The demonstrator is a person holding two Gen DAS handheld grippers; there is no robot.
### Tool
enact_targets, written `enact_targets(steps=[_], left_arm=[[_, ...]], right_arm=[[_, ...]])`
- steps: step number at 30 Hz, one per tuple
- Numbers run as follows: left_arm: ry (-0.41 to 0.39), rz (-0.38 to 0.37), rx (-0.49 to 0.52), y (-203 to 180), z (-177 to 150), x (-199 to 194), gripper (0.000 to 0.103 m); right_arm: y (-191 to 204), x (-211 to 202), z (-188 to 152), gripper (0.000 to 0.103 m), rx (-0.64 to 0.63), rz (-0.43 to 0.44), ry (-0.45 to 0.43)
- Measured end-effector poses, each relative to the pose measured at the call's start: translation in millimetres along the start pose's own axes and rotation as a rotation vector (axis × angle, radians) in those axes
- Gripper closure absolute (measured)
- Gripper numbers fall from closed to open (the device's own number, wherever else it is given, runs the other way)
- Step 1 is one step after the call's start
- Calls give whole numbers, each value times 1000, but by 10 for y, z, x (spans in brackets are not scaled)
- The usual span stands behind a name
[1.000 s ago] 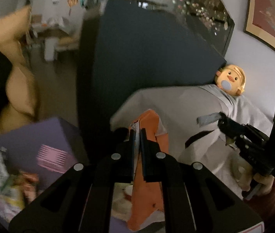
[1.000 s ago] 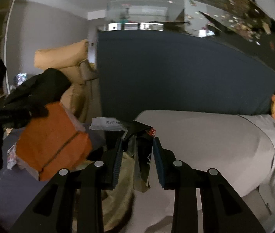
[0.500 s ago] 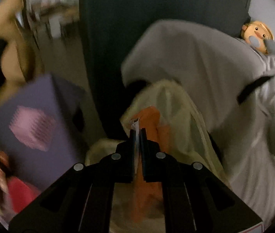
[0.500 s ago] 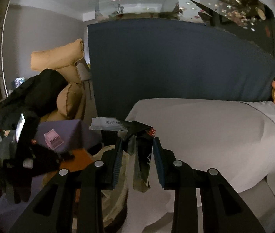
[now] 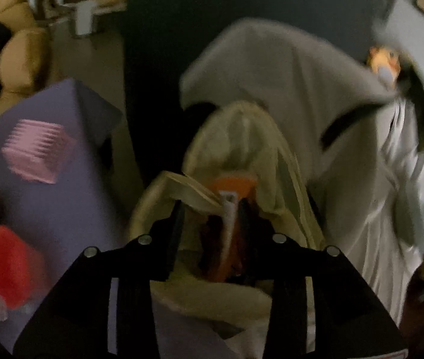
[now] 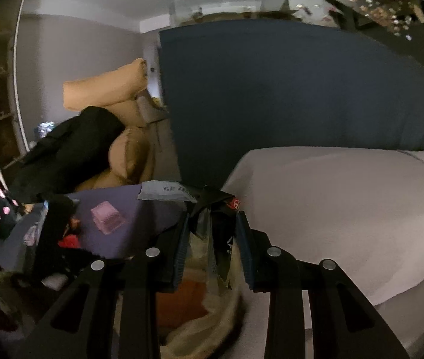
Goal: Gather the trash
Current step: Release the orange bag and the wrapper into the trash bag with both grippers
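Orange foil wrapper [image 5: 235, 184], crumpled, one item: it stands with its long axis running away from me along my left gripper [image 5: 210, 209], its white sealed edge uppermost and its body dropping into the mouth of the pale cream plastic bag [image 5: 241, 137]. The left fingers stand well apart, one either side of the wrapper; the wrapper lies close to the right-hand finger, and blur hides whether they touch. No print on it can be read.

Black and silver snack packet [image 6: 222, 239], one item: clamped between the blue-padded fingers of my right gripper [image 6: 212, 227], long axis along the fingers, its folded top pointing forward past the tips and its torn lower end hanging over the same cream bag [image 6: 209, 323]. It carries a small red round logo near the top and a white mark lower down; neither is legible. A grey strip with dark printing sticks out leftward from its top, the lettering too small to make out.

Purple table top [image 5: 47, 209], to the left of the bag: bears a pink ridged plastic box [image 5: 36, 149] and a red object [image 5: 11, 263], blurred. Grey bed sheet [image 6: 331, 203] to the right, dark blue headboard [image 6: 286, 89] behind it.
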State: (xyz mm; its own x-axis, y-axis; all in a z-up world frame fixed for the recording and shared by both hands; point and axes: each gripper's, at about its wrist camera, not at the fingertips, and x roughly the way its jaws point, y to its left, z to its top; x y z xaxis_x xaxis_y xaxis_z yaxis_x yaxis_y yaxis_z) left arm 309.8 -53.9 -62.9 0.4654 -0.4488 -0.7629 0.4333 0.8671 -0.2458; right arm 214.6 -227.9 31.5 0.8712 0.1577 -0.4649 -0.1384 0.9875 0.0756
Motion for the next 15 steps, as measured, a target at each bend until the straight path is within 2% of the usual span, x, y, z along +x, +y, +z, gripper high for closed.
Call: enact_targets(steps=[5,9,11,15], left_arm=[[-125,65,-54,296,8,-544,54],[-183,79,-76,453,-102,-844,49],[-192,85,-79,505,-184,-966,48],[-211,95,-81,605,-336,-1161,47]], right_arm=[[237,217,-47,73,23,119,35],[417,615,-291,73,59,250,128],[506,829,-441,73,41,235,195],[528,1170,-823,73,1,129,348]])
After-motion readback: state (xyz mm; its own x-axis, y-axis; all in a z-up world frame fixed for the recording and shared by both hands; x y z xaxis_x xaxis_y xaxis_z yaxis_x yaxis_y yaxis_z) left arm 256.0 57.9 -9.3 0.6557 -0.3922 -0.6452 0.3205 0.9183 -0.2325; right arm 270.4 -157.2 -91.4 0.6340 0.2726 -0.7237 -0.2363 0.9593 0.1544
